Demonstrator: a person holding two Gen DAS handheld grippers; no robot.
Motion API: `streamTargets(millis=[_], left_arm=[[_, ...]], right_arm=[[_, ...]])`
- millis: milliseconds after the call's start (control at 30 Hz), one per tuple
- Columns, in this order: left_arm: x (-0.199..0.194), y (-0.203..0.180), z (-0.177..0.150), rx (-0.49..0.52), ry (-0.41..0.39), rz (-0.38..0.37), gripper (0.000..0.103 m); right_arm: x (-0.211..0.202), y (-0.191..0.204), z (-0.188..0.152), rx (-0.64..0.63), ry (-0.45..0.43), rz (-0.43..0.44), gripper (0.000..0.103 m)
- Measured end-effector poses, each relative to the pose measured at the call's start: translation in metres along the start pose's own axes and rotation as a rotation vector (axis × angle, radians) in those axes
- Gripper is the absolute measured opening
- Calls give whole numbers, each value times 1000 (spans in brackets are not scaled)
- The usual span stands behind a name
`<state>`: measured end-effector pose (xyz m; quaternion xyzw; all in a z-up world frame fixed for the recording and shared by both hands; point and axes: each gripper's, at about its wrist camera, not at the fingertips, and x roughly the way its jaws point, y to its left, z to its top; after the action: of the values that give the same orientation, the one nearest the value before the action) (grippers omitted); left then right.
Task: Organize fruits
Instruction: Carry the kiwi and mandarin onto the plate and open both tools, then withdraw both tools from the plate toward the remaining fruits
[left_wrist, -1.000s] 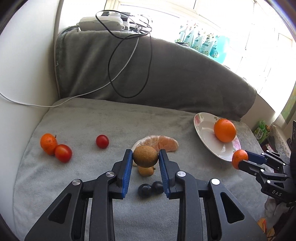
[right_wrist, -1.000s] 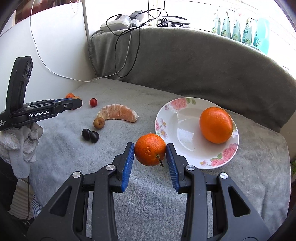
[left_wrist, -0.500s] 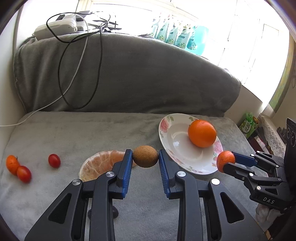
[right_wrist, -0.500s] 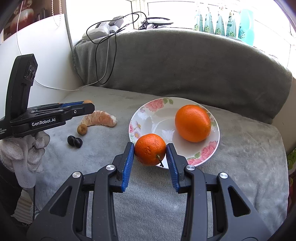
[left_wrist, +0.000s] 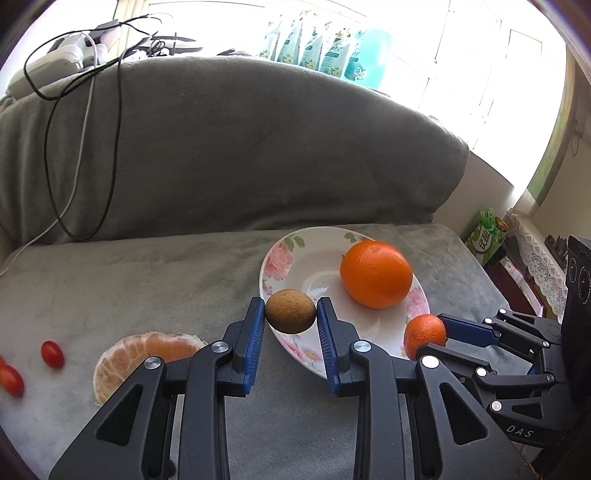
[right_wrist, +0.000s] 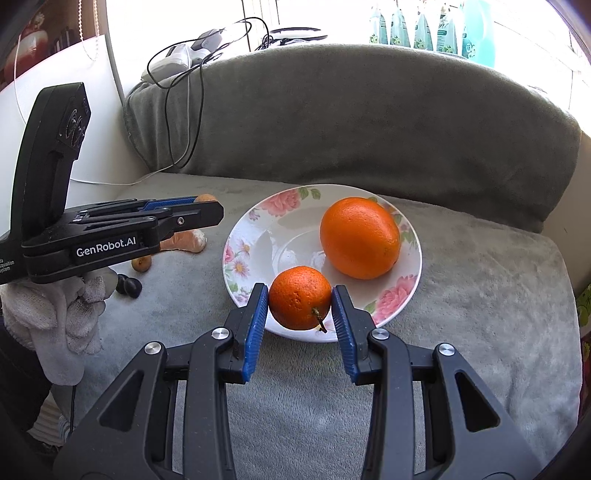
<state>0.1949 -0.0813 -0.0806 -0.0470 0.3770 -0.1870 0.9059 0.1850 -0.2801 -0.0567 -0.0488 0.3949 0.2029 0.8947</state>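
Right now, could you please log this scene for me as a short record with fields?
surface: grey blanket
plate: floral plate, holding one large orange
left gripper: shut on brown round fruit, at the plate's near edge
right gripper: shut on small orange, over the plate's near rim
off the plate: peeled citrus segments, cherry tomatoes, two dark fruits, small brown fruit
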Motion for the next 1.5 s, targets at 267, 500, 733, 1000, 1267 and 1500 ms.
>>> streamTargets(millis=[267,500,733,1000,1267,1500], left_arm=[[15,-17,5,42,17,-1,27],[18,-23,7,60,18,7,27],[17,-24,8,70,9,15,41],[7,-19,10,50,-32,27,74],[-5,-15,10,43,-49,38,80],[-22,-9,6,37,-72,53,80]], right_arm=[[9,-9,2,13,15,6,37],[12,-10,5,17,14,5,38],[8,-8,5,12,-9,-2,63],[2,-2,7,-15,-27,-13,84],[-2,5,7,-24,-32,-1,97],[-7,14,9,-26,-41,17,98]])
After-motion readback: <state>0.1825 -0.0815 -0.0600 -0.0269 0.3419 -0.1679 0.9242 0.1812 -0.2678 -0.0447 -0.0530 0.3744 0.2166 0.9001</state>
